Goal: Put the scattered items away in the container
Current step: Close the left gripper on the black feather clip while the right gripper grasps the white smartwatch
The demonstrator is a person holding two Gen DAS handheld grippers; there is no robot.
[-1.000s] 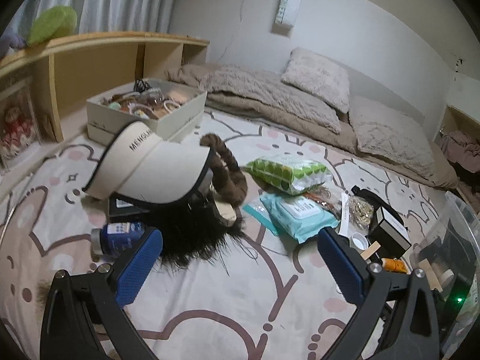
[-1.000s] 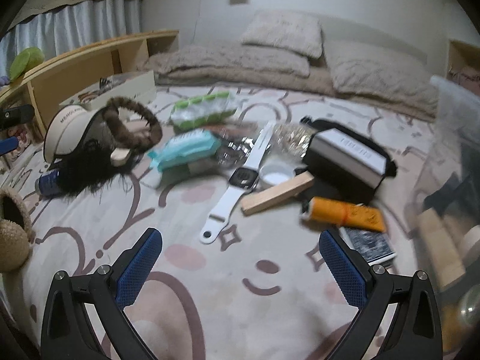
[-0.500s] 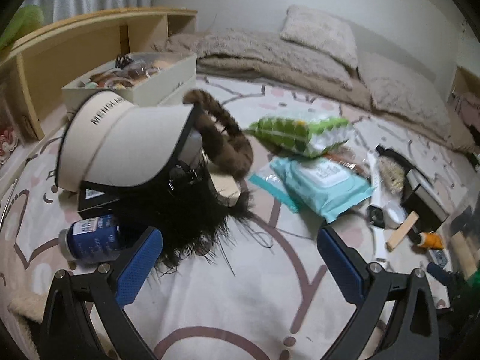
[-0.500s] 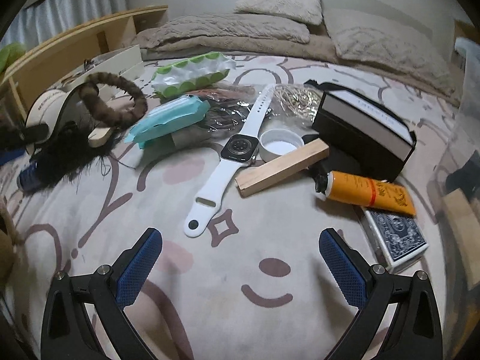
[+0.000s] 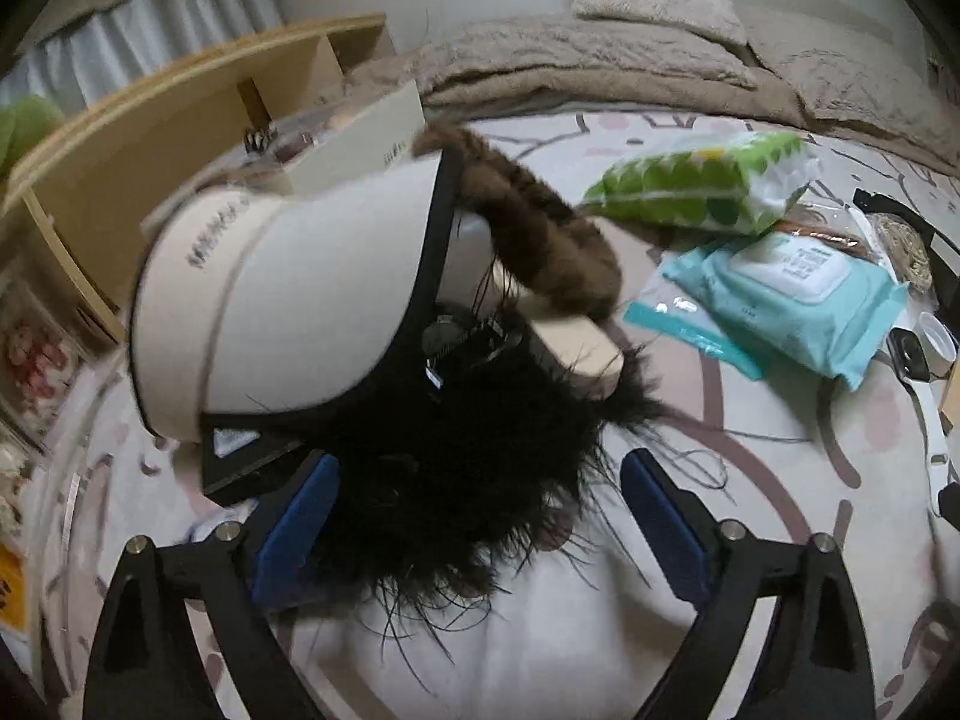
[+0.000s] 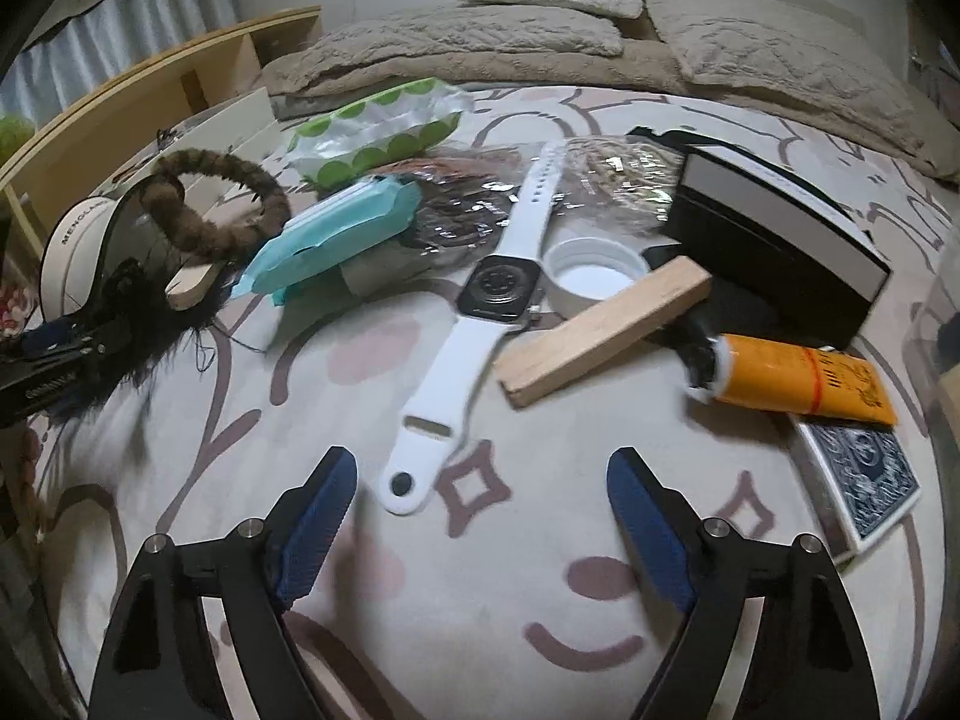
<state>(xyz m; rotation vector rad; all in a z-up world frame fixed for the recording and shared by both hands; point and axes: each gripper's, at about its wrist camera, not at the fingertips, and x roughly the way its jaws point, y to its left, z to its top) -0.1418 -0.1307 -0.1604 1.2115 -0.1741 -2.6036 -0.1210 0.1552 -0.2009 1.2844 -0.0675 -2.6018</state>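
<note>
My left gripper (image 5: 480, 516) is open, its fingers on either side of a black furry item (image 5: 456, 480) that lies under a cream visor cap (image 5: 288, 300) and a brown furry headband (image 5: 540, 228). My right gripper (image 6: 480, 516) is open just above the blanket, right before the end of a white smartwatch (image 6: 480, 312). A wooden block (image 6: 600, 330), an orange tube (image 6: 798, 378), a card deck (image 6: 858, 480), a white lid (image 6: 594, 279) and a black box (image 6: 774, 240) lie beyond. A clear container's edge (image 6: 942, 324) shows at the far right.
A green wipes pack (image 5: 702, 180) and a teal wipes pack (image 5: 792, 300) lie in the middle of the bed. A cream box of small items (image 5: 354, 144) stands by the wooden shelf (image 5: 150, 138). Pillows (image 6: 780, 54) line the back.
Both grippers have moved forward and down. The left now straddles the black furry item. The right has closed in on the watch strap end.
</note>
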